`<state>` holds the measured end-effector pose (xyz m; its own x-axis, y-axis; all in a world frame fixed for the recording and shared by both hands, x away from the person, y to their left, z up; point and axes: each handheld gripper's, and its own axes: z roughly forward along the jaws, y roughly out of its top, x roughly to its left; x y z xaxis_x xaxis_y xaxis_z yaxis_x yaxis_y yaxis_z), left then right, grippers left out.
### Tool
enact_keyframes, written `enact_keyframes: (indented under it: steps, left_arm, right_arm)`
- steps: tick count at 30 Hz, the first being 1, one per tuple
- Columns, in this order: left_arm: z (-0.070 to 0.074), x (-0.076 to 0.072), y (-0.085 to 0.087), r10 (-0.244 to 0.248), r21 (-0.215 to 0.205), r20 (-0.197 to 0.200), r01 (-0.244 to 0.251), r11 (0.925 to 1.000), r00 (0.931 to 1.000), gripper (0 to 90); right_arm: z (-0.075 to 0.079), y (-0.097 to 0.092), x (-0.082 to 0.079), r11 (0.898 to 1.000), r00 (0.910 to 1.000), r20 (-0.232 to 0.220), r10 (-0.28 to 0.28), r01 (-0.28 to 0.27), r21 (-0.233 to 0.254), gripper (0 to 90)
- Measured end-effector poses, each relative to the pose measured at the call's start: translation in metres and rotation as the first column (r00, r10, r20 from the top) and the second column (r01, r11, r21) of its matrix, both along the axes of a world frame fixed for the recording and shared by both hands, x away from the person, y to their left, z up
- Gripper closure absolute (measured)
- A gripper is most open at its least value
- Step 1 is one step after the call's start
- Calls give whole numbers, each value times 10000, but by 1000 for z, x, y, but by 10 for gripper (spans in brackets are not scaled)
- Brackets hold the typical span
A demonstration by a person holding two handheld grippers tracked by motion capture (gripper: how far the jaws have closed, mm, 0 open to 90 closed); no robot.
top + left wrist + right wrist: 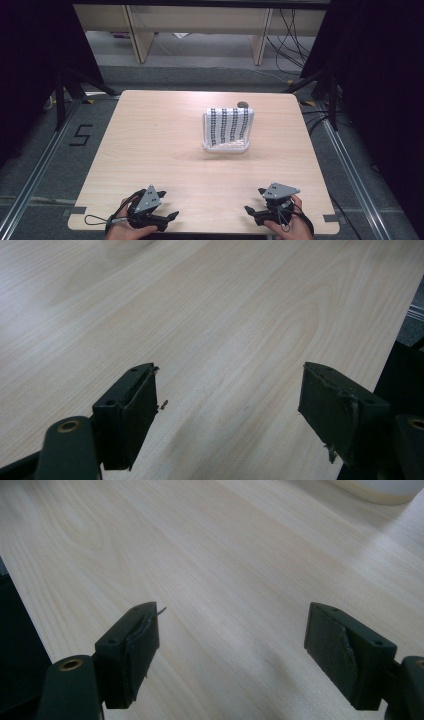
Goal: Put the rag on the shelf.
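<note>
high view shows a light wooden worktop [165,145] with a white basket [226,145] standing a little to the right of the middle, toward the far side. a white cloth with dark stripes [229,125] hangs over the basket, and a small dark round thing [242,104] sits at its far top edge; what it is i cannot tell. the left hand-held gripper [170,216] rests near the front edge of the worktop on the left, held by a hand [127,231], with a grey three-cornered plate on top. the right hand-held gripper [253,200] rests near the front edge on the right, also held by a hand [295,227]. both are well apart from the basket, which stands farther away between them, closer to the right one.

in the left gripper view the jaws stand wide apart with only bare wood between them, so the left hand-held gripper [227,390] is open and holds nothing. in the right gripper view the jaws of the right hand-held gripper [232,630] are also spread wide over bare wood, and the pale rim of the basket [380,490] appears at the top right corner.
</note>
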<state>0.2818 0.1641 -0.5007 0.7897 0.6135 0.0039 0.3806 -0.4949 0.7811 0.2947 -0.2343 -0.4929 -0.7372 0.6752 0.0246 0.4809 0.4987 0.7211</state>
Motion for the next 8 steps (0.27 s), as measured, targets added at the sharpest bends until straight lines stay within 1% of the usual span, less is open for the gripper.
enact_keyframes:
  steps: [1, 2, 4, 5, 6, 7, 8]
  left_arm:
    - [2, 0, 1, -74, 232, 67, 73, 9997, 10000, 226]
    - [1, 0, 1, -78, 251, 62, 76, 9997, 10000, 226]
    - [0, 1, 1, -13, 36, 71, 13, 10000, 10000, 226]
    - [0, 1, 2, -51, 105, 60, 51, 9999, 10000, 226]
    - [0, 1, 1, -11, 16, 43, 11, 10000, 10000, 226]
    - [0, 2, 3, -55, 205, 53, 54, 9998, 10000, 225]
    - [0, 2, 3, -55, 205, 53, 54, 9998, 10000, 225]
  right_arm:
    - [0, 0, 0, 10000, 10000, 0, 3, -3, 0, 229]
    - [0, 0, 0, 10000, 10000, 2, -4, 4, 0, 229]
    - [0, 0, 0, 10000, 10000, 1, 2, -2, 3, 229]
    - [0, 0, 0, 10000, 10000, 1, 2, -2, 3, 229]
    - [-1, 0, 1, 10000, 9999, 101, 52, -52, -20, 229]
    - [-1, 0, 1, 10000, 10000, -2, 40, -40, 12, 229]
    - [-1, 0, 1, 10000, 10000, -2, 40, -40, 12, 229]
